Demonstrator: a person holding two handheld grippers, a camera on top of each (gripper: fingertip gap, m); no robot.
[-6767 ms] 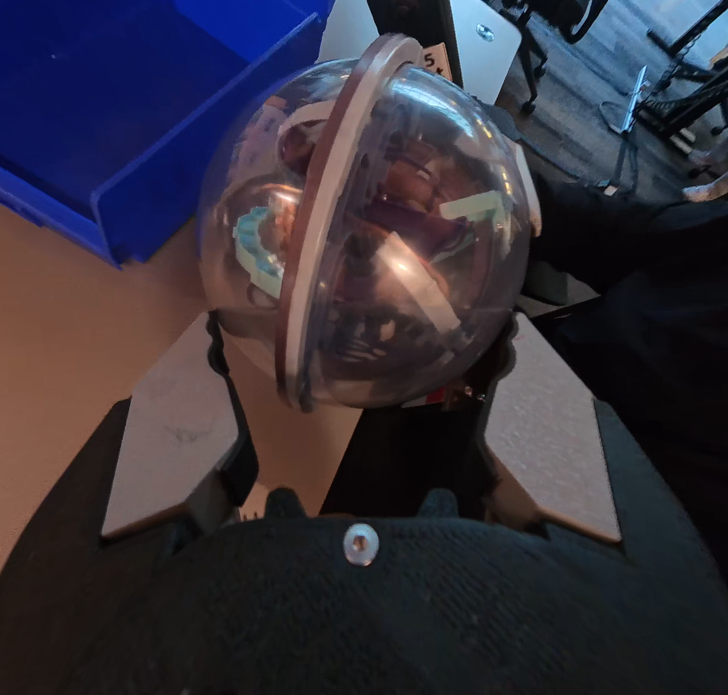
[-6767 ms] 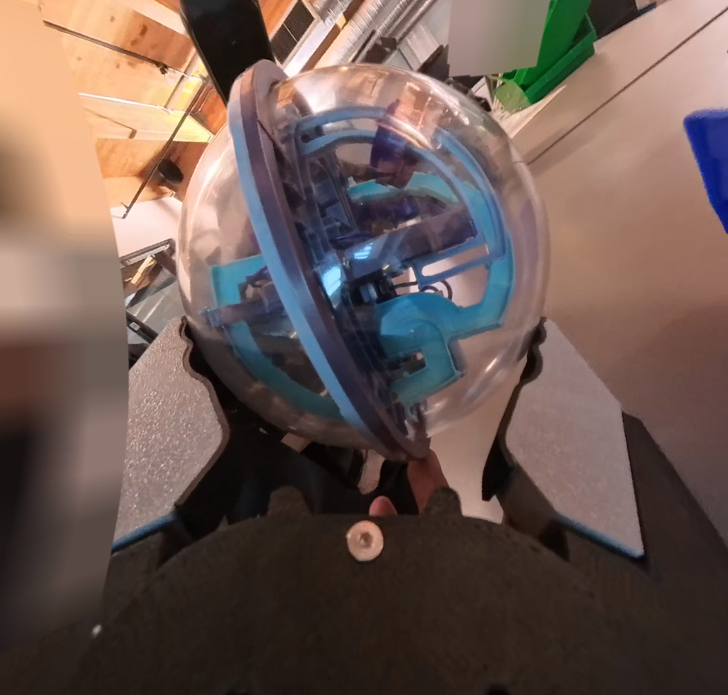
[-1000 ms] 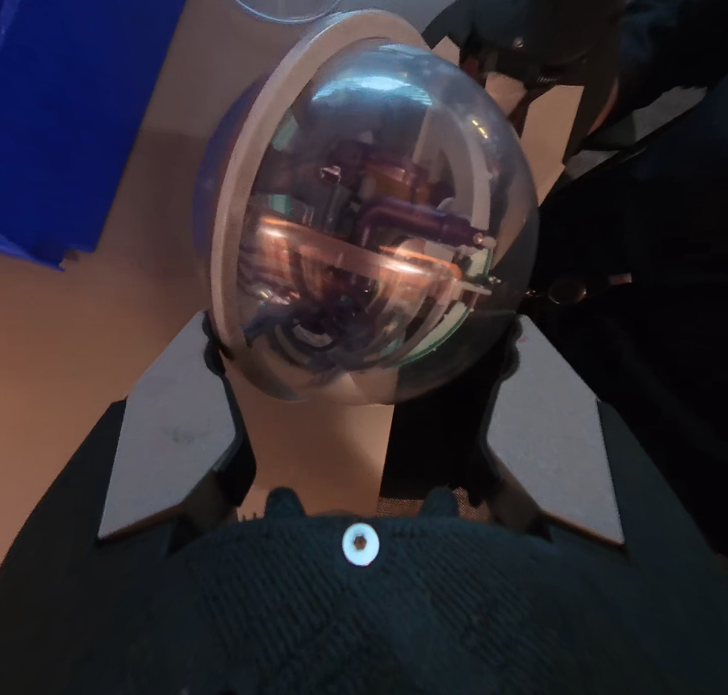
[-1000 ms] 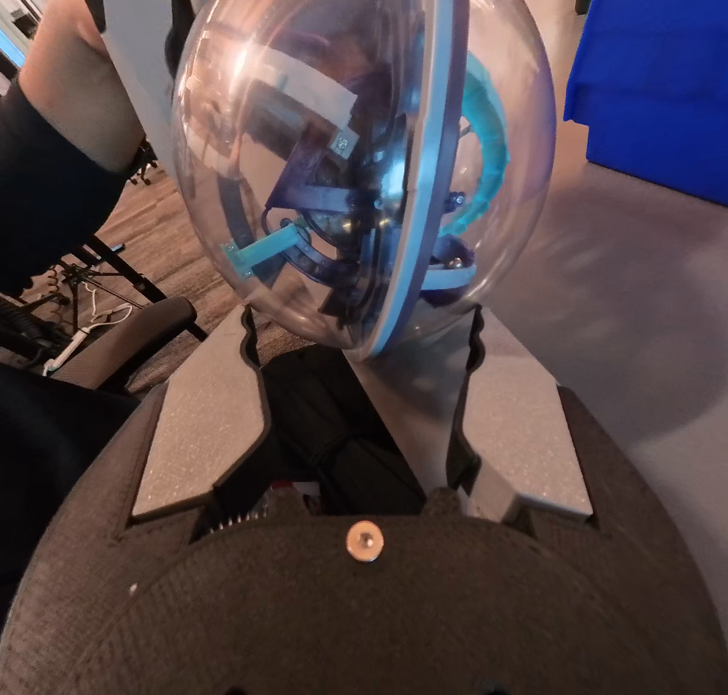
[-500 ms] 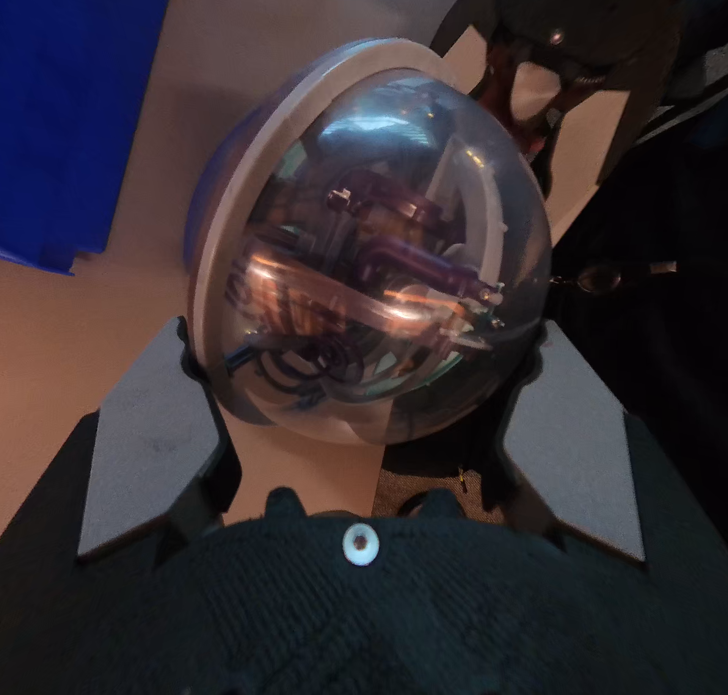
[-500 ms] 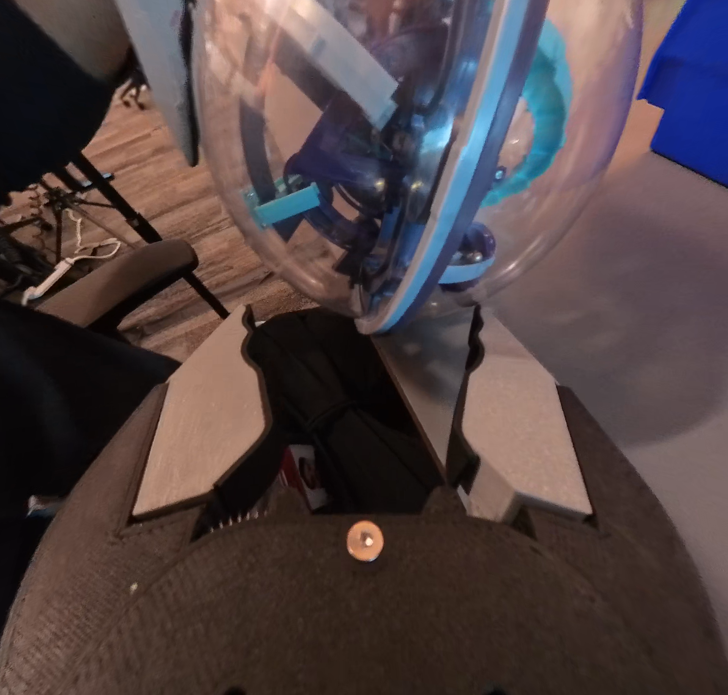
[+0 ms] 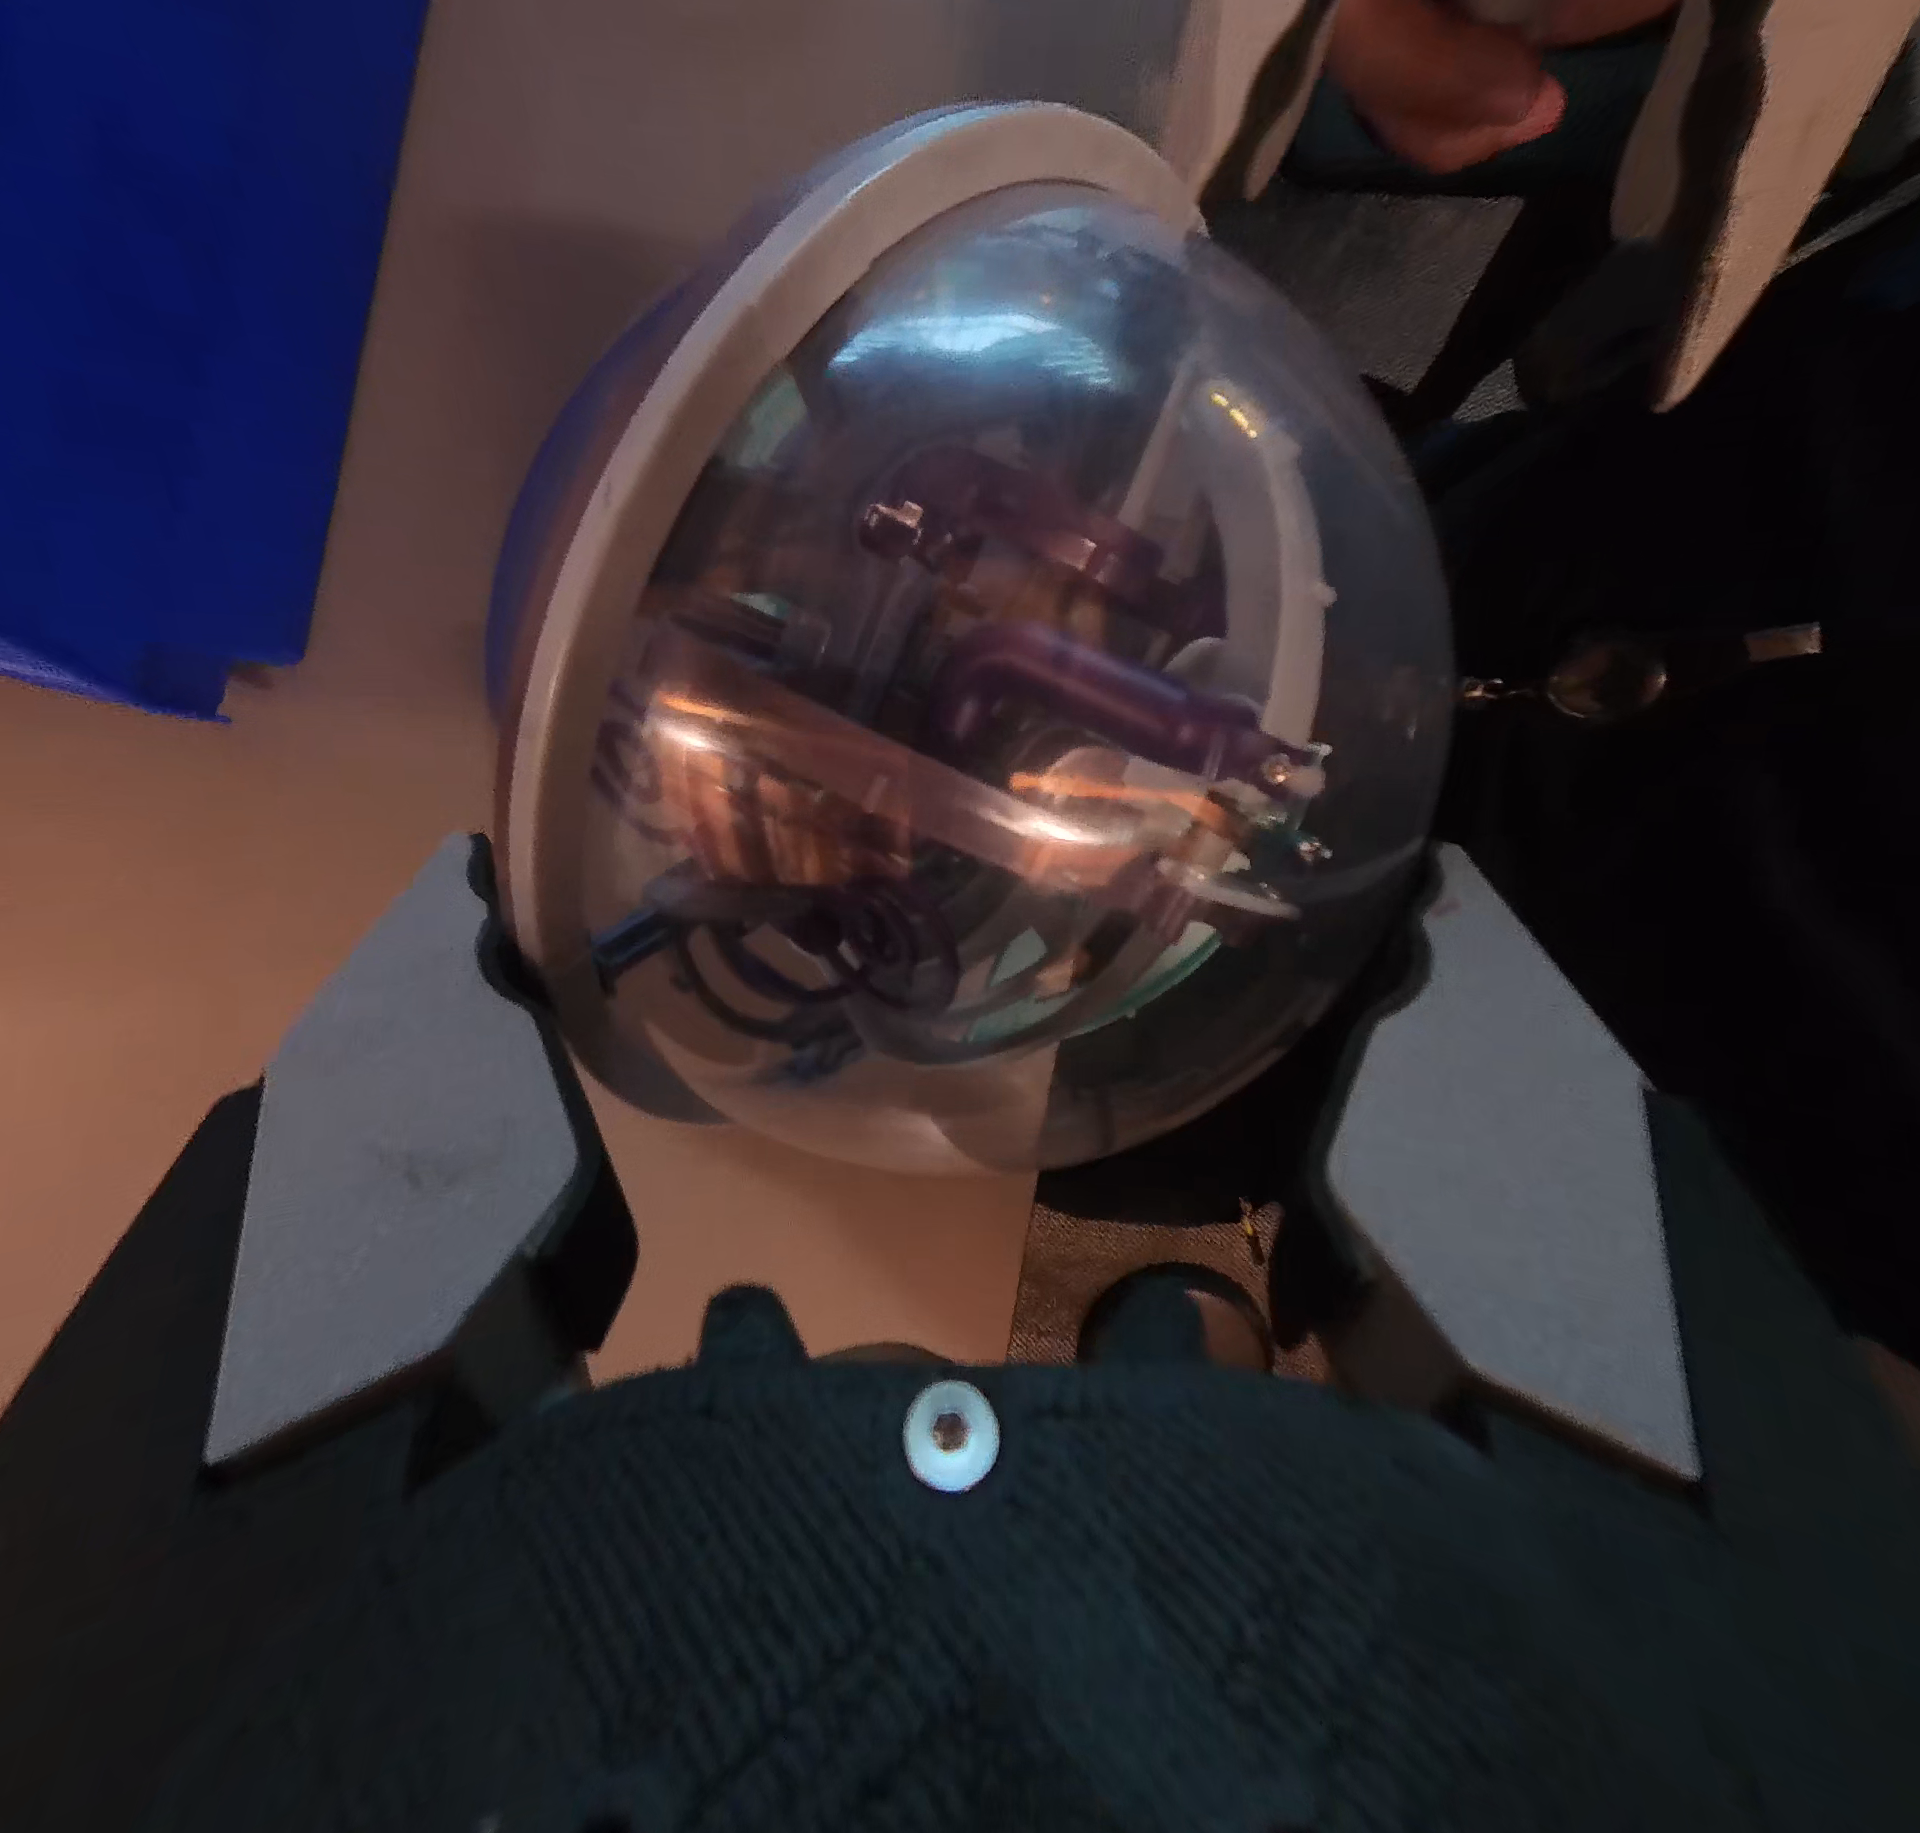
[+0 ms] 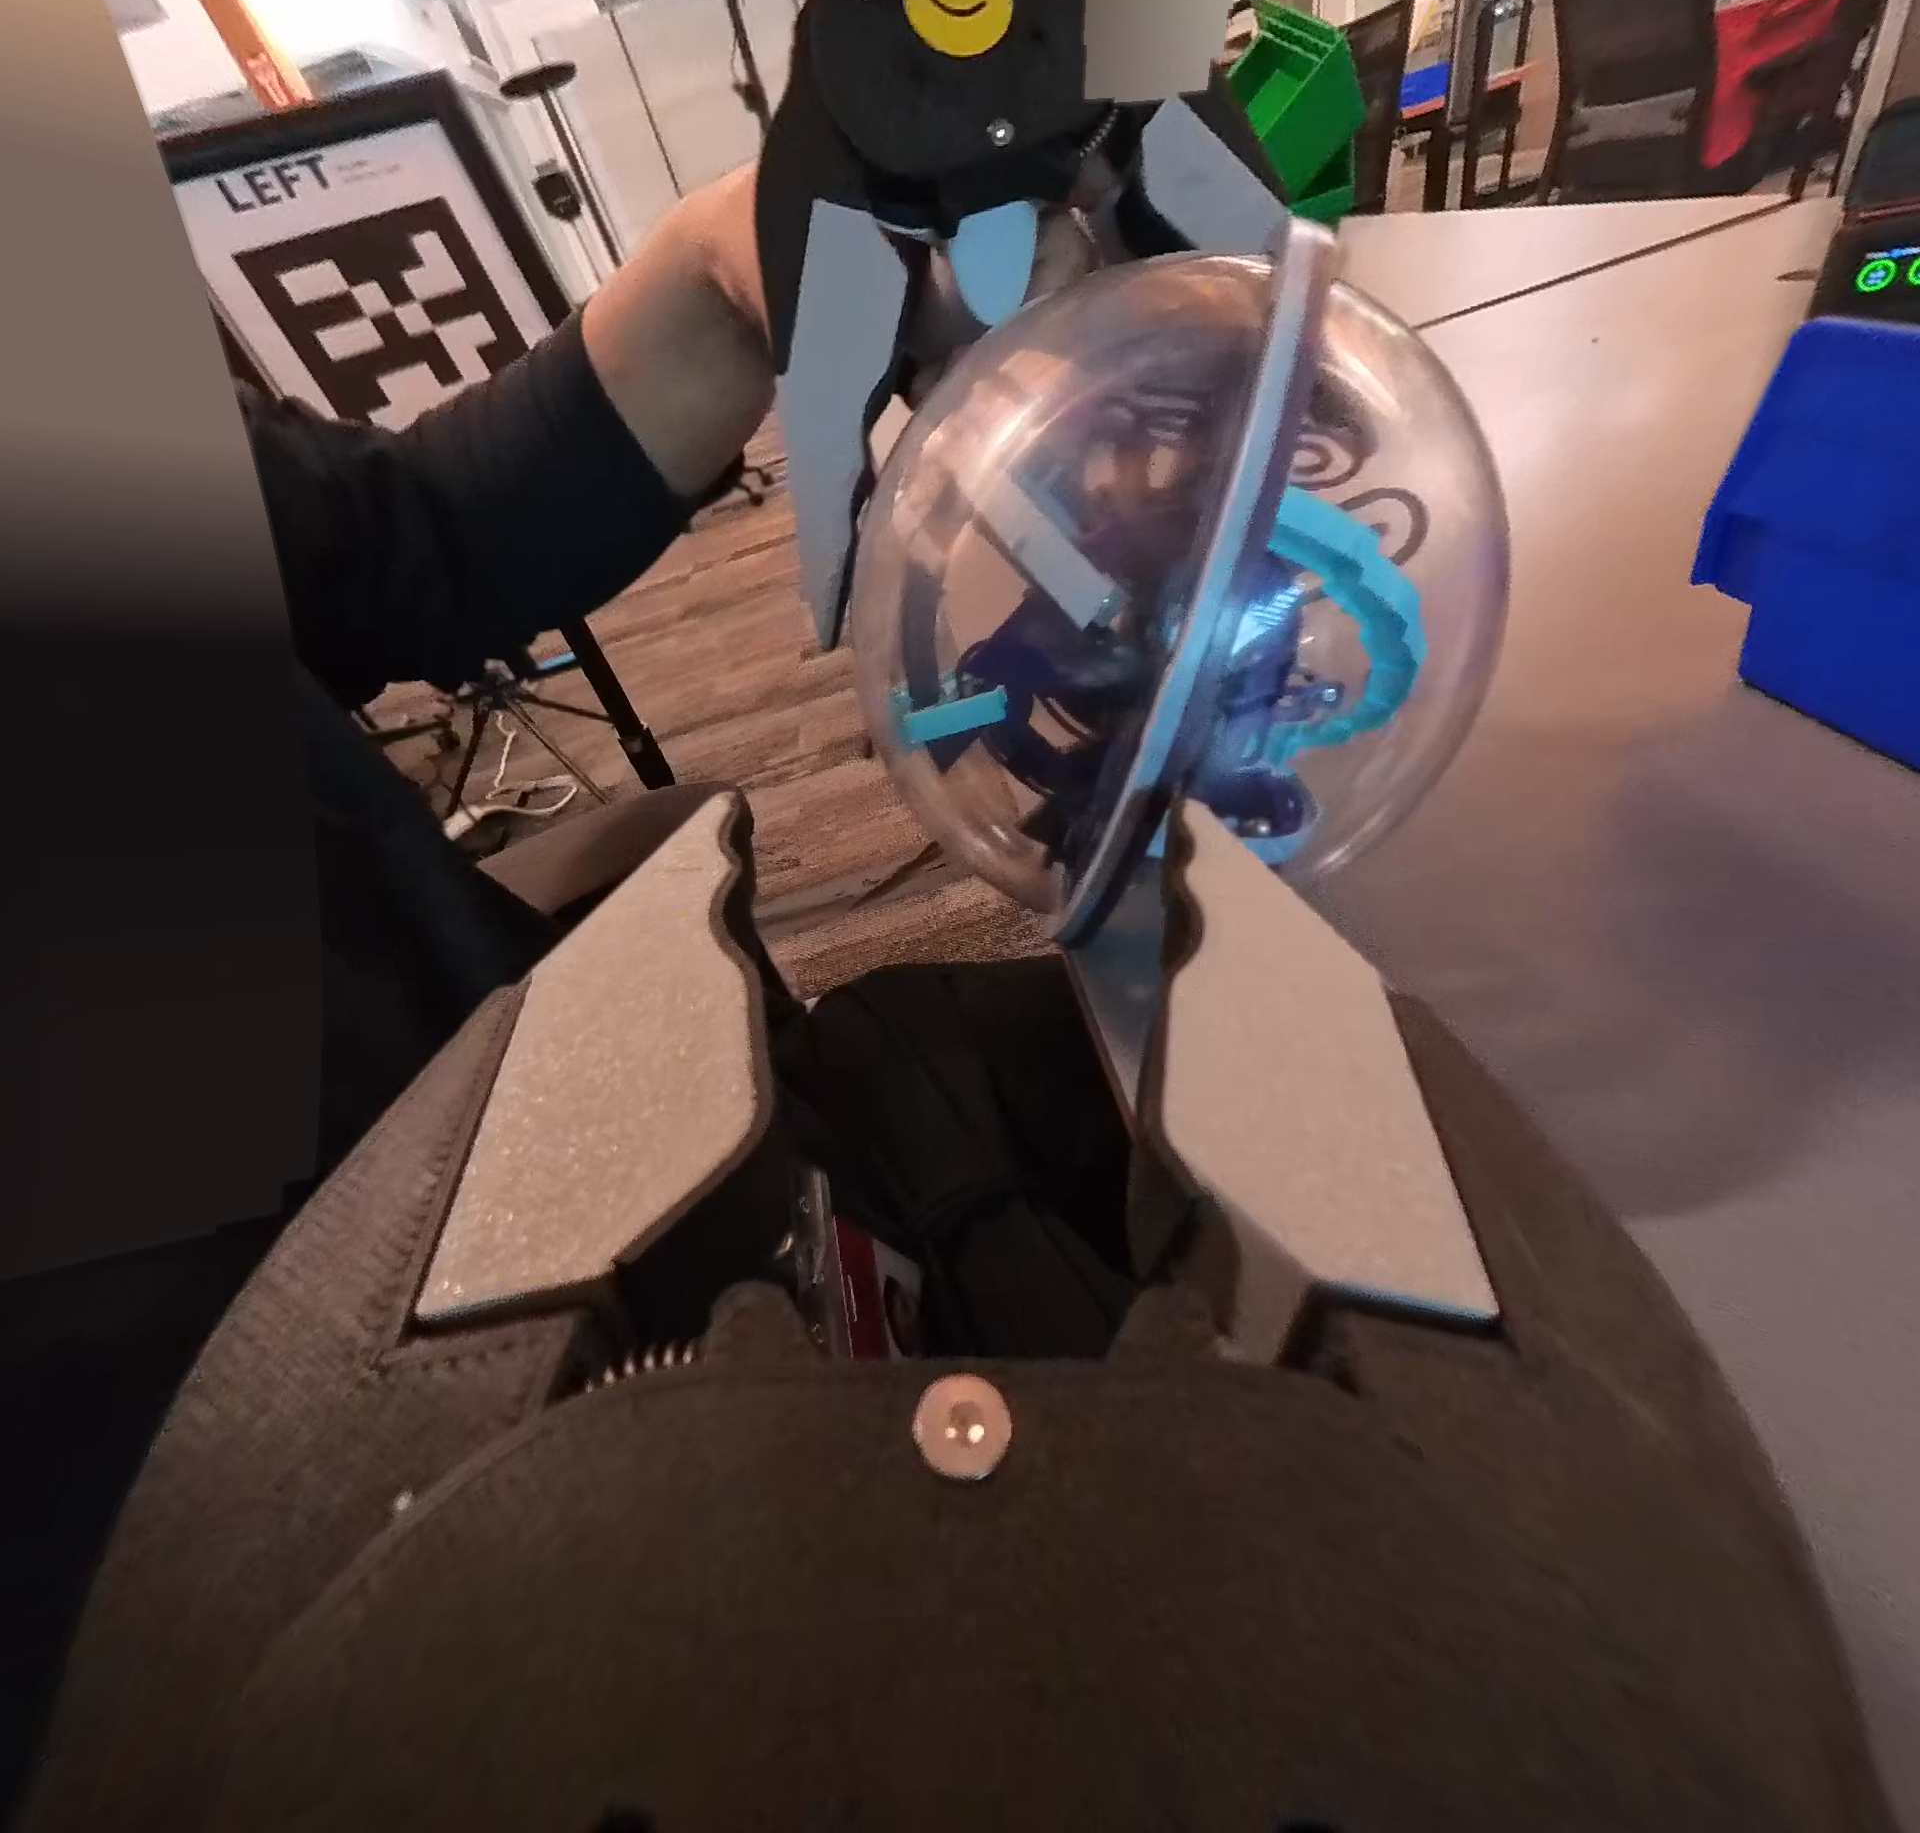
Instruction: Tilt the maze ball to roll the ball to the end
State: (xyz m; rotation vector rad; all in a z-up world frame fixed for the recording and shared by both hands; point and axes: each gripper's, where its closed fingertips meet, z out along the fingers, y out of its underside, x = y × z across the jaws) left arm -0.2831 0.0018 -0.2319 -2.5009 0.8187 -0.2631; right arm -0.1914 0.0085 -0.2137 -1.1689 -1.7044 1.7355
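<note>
the table (image 8: 1621, 952) fills the right side of the right wrist view, grey there; in the left wrist view it (image 7: 208, 848) looks tan, with its near edge running under the ball. a blue bin (image 7: 177, 277) stands at the table's left edge in the left wrist view and shows as a blue block (image 8: 1829, 536) at the right edge of the right one. only the right wrist view shows the room: wood-look floor (image 8: 727, 744), a framed marker board (image 8: 364, 266), a green bin (image 8: 1288, 90) at the table's far edge.

the maze ball (image 7: 966, 692), a clear sphere with a pale ring around it, hangs above the table's near edge. the left gripper (image 7: 956, 879) has its jaws wide and clamped on the ball, one finger against the ring side, the other against the dome. the right wrist view shows this gripper (image 8: 1049, 433) from the front, a finger on each side of the ball (image 8: 1174, 599).

the right gripper (image 8: 961, 827) is narrower, its jaws apart and bare; its right finger (image 8: 1195, 848) sits just beside the ring's low end, and i cannot tell if it touches. the left wrist view shows it only as two fingers (image 7: 1704, 225) past the ball, a hand (image 7: 1455, 58) between them.

teal track (image 8: 1371, 588) inside the ball shows only in the right view; purple tubing (image 7: 1091, 682) shows in the left. a small steel ball (image 8: 1260, 825) sits low in the sphere.
</note>
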